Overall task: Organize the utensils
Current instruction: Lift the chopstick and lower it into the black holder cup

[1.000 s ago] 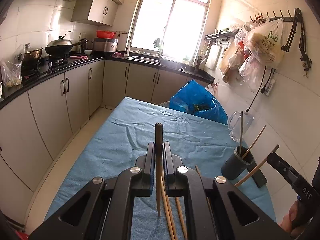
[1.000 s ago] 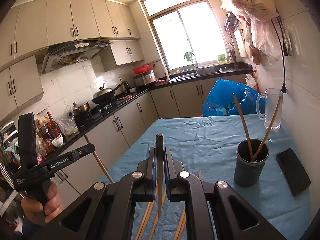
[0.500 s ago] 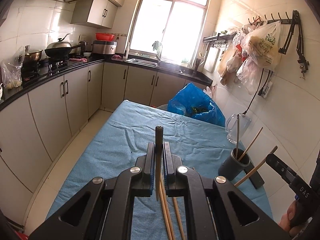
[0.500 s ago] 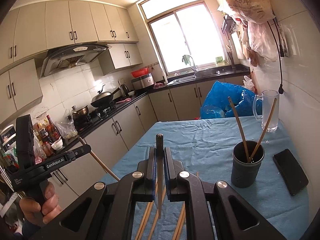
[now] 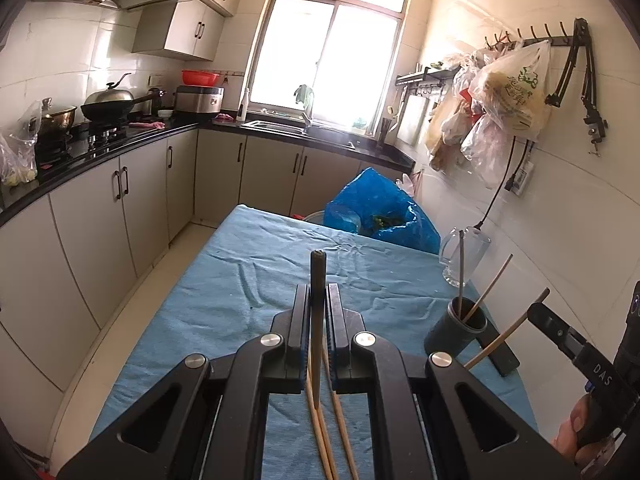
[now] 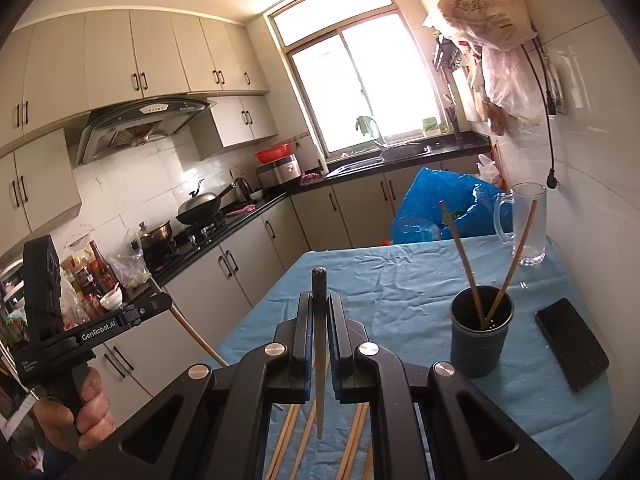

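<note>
My left gripper [image 5: 318, 300] is shut on a chopstick [image 5: 317, 280] and holds it above the blue tablecloth [image 5: 248, 304]. My right gripper [image 6: 319, 308] is shut on another chopstick [image 6: 319, 288], also raised. A dark holder cup [image 6: 481, 330] with two chopsticks stands on the table to the right; it also shows in the left wrist view [image 5: 456, 330]. Several loose chopsticks [image 6: 296, 440] lie on the cloth under the grippers. The left gripper shows from the side in the right wrist view [image 6: 160, 304]; the right gripper shows in the left wrist view [image 5: 536, 312].
A black phone [image 6: 572, 350] lies right of the cup. A glass mug [image 6: 528, 224] and a blue plastic bag [image 6: 436, 208] sit at the table's far end. Kitchen cabinets [image 5: 100, 216] run along the left. Bags [image 5: 508, 92] hang on the right wall.
Both grippers have risen and drawn back a little while holding their chopsticks; the cup and table appear lower and farther in both views.
</note>
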`<state>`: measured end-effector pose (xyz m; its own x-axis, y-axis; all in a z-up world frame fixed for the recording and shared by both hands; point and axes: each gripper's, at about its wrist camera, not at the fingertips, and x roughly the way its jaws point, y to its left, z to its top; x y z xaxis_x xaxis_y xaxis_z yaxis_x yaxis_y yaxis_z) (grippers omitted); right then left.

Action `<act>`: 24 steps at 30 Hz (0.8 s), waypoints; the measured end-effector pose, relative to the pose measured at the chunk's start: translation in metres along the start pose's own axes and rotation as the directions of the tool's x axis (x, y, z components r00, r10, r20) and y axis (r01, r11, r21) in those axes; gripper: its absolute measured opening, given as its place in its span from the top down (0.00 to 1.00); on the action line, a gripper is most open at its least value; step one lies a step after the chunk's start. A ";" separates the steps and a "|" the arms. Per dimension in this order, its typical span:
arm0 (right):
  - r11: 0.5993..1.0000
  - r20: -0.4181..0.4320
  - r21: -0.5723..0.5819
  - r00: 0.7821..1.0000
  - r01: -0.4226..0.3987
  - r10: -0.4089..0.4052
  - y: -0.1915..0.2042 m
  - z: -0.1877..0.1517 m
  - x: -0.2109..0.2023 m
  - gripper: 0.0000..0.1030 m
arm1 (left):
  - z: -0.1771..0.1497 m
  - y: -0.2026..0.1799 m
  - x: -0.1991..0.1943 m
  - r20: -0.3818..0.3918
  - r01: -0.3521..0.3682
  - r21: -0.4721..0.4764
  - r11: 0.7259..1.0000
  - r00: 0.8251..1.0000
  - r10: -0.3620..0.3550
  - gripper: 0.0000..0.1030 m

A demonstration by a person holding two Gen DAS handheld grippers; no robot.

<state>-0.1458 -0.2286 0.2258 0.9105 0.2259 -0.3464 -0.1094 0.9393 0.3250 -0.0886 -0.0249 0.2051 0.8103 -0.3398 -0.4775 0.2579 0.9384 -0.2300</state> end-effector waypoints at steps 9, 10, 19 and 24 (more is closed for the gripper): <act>0.997 0.075 0.050 0.995 0.056 -0.059 -0.032 0.019 -0.033 0.92 | 0.015 -0.029 0.005 -0.018 0.056 0.031 0.998 0.998 -0.055 0.93; 0.996 0.085 0.055 0.994 0.063 -0.068 -0.036 0.021 -0.037 0.92 | 0.018 -0.033 0.005 -0.019 0.066 0.036 0.997 0.998 -0.066 0.93; 0.988 0.180 0.103 0.974 0.118 -0.135 -0.069 0.053 -0.072 0.92 | 0.048 -0.083 0.013 -0.031 0.171 0.090 0.981 0.985 -0.169 0.93; 0.984 0.218 0.125 0.964 0.129 -0.154 -0.084 0.073 -0.084 0.92 | 0.072 -0.120 0.019 -0.027 0.236 0.119 0.965 0.972 -0.234 0.93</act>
<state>-0.1835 -0.3456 0.2919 0.9813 0.0168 -0.1919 0.0595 0.9211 0.3848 -0.0660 -0.1400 0.2846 0.7126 -0.5515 -0.4336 0.5023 0.8326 -0.2334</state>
